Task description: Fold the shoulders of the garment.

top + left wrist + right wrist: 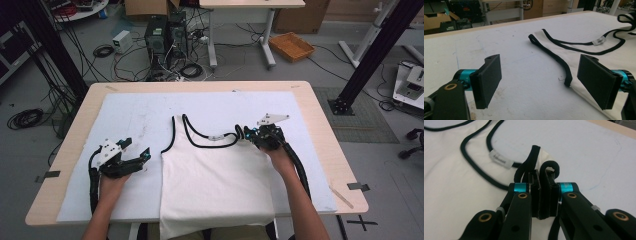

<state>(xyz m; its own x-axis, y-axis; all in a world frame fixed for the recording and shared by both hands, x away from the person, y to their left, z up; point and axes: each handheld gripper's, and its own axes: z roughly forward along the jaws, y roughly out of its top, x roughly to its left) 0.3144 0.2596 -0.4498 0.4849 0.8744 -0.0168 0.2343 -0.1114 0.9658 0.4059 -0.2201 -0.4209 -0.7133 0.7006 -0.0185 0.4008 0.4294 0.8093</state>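
Note:
A white tank top (215, 175) with black trim lies flat on the white table cover (130, 115), its hem hanging over the near edge. My right gripper (245, 133) sits at the top's right shoulder. In the right gripper view it (541, 173) is shut on the bunched right strap (534, 152), whose black trim loops up out of the pads. My left gripper (136, 149) rests on the cover just left of the top, apart from it. In the left gripper view its jaws (540, 65) stand wide open with nothing between them, and the left armhole trim (554, 56) lies ahead.
The wooden table edge (320, 130) borders the cover on all sides. A neck label (216, 137) marks the collar. Beyond the table, computer towers (162, 35), loose cables and a wicker basket (291, 46) sit on the floor. A black frame post (372, 55) rises at the right.

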